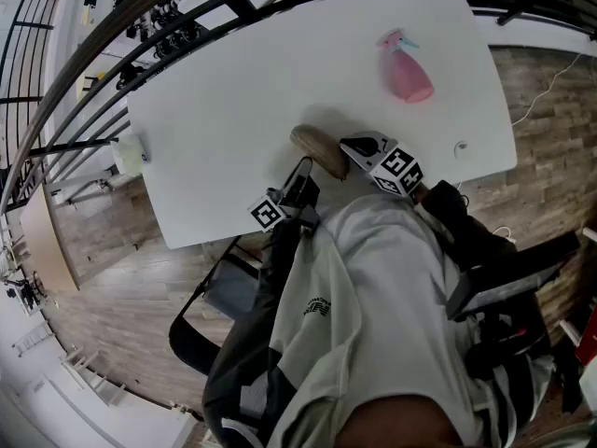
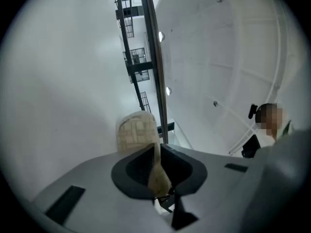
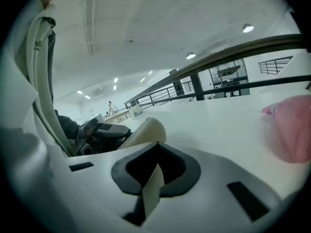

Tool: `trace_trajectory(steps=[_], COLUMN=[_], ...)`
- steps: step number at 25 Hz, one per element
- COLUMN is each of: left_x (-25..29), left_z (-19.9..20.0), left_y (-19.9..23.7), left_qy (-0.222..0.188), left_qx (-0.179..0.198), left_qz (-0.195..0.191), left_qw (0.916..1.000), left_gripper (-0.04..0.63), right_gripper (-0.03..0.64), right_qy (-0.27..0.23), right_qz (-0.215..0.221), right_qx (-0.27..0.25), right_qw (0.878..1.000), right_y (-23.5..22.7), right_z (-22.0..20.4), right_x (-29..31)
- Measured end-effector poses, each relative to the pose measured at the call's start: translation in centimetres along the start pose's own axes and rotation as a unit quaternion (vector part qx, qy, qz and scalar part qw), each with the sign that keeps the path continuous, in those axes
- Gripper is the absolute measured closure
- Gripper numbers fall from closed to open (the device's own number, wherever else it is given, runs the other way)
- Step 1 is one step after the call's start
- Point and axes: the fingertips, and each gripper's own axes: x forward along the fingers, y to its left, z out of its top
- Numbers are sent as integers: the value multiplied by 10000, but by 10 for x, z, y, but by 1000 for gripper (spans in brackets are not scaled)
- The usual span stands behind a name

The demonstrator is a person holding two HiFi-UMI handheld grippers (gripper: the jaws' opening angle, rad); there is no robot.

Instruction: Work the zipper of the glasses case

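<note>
At centre of the head view, the beige glasses case (image 1: 319, 149) lies on the white table (image 1: 224, 91), with the left gripper (image 2: 158, 152) and right gripper (image 3: 155, 171) each pinching a beige strip of it; judged next: one anchors while the other draws the zipper along.

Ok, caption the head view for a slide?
Left gripper and right gripper shut on the beige glasses case at the table's near edge, pink spray bottle beyond.
</note>
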Motion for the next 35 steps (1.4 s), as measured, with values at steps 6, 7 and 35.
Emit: trace_trajectory(steps=[6,7,35], left_x=[22,24,54], left_z=[25,22,84], left_y=[8,8,-39], left_qy=[331,535,-1686], left_qx=[261,371,-1512], left_qz=[236,244,-577], left_qw=[9988,9976,9723], left_gripper=[242,242,267], right_gripper=[621,621,620], right_qy=[-224,-191,-874], right_qz=[156,219,-330], right_qx=[-519,-668,-1777], right_qw=[9983,9973,9796], right_y=[-6,-1,20], right_z=[24,24,98], right_x=[29,33,-21])
